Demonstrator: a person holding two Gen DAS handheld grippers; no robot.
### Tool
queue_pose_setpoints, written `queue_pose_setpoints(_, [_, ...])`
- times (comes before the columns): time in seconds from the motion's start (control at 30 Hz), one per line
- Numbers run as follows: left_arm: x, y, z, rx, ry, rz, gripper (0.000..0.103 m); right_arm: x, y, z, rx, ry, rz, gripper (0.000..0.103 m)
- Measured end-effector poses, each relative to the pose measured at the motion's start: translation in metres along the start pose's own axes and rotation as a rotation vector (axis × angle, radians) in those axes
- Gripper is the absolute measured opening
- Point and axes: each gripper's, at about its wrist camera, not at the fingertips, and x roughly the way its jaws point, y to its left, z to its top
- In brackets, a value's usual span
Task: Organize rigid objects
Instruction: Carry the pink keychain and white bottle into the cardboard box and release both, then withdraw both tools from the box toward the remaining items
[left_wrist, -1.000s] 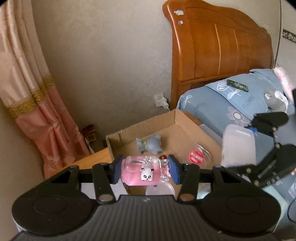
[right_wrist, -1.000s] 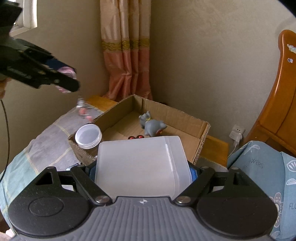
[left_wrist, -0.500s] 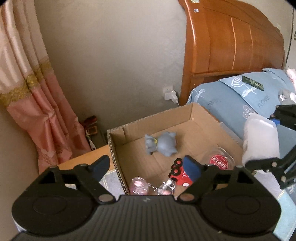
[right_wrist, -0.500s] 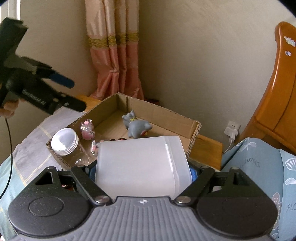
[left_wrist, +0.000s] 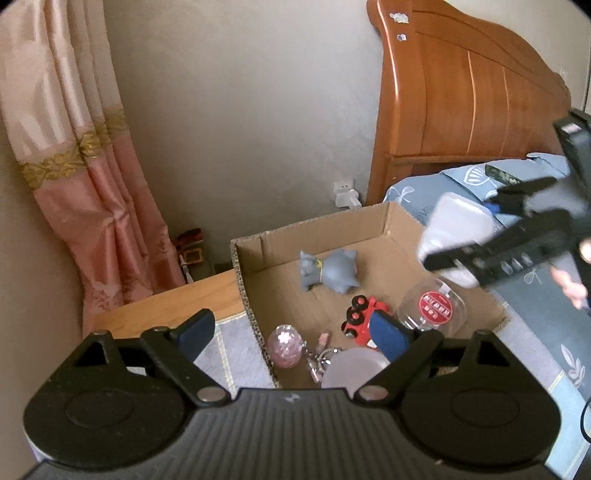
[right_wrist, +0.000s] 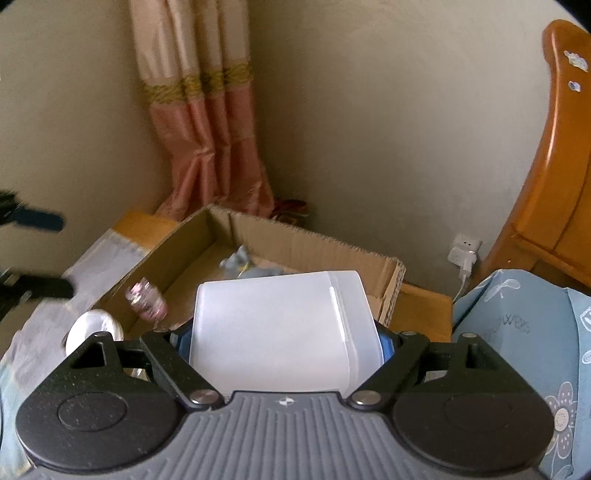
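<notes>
Above the open brown cardboard box (left_wrist: 369, 240), the left gripper (left_wrist: 291, 332) has its fingers opening, nothing between them. Beside it, the right gripper (right_wrist: 284, 339) clamps a translucent white plastic container (right_wrist: 280, 328)

A grey toy (left_wrist: 328, 271), a red toy car (left_wrist: 364, 314) and a pink glittery ball (left_wrist: 286, 345) lie in the brown cardboard box (left_wrist: 317, 230) near the pink-and-gold curtain (left_wrist: 85, 177).

Soft, even daylight, perhaps from a window off frame; no hard shadows. Faint glare on the wooden headboard (left_wrist: 461, 110) at upper right. Strong fisheye bending with dark corners. Motion blur on the right gripper (left_wrist: 509, 236) at right edge, and on the curtain (right_wrist: 207, 122) in the right wrist view.
</notes>
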Motion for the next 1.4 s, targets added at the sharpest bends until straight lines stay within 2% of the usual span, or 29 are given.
queue_pose_setpoints(0.03, [-0.002, 0.000, -0.002, 0.001, -0.001, 0.001, 0.091, 0.002, -0.001, 0.002, 0.008, -0.006, -0.006, 0.090])
queue_pose_setpoints(0.1, [-0.006, 0.000, -0.006, 0.000, -0.002, -0.002, 0.091, 0.005, -0.002, 0.005, 0.027, -0.011, -0.018, 0.103])
queue_pose_setpoints(0.53, [-0.032, -0.023, -0.036, -0.001, -0.021, 0.007, 0.096, -0.038, 0.021, -0.033, 0.006, -0.020, -0.028, 0.103])
queue_pose_setpoints(0.87, [-0.055, -0.061, -0.091, -0.051, -0.050, 0.074, 0.099, -0.079, 0.055, -0.100, 0.008, -0.063, 0.011, 0.103])
queue_pose_setpoints(1.03, [-0.050, -0.065, -0.118, -0.151, -0.021, 0.068, 0.099, -0.075, 0.074, -0.136, -0.025, -0.048, 0.063, 0.103])
queue_pose_setpoints(1.13, [-0.048, -0.065, -0.130, -0.194, -0.014, 0.107, 0.099, -0.066, 0.081, -0.148, -0.029, -0.032, 0.091, 0.103])
queue_pose_setpoints(1.27, [-0.045, -0.067, -0.140, -0.202, 0.008, 0.162, 0.099, -0.053, 0.081, -0.150, -0.008, -0.025, 0.114, 0.103])
queue_pose_setpoints(1.4, [-0.046, -0.065, -0.148, -0.232, 0.015, 0.144, 0.099, -0.035, 0.078, -0.145, 0.022, 0.007, 0.136, 0.103])
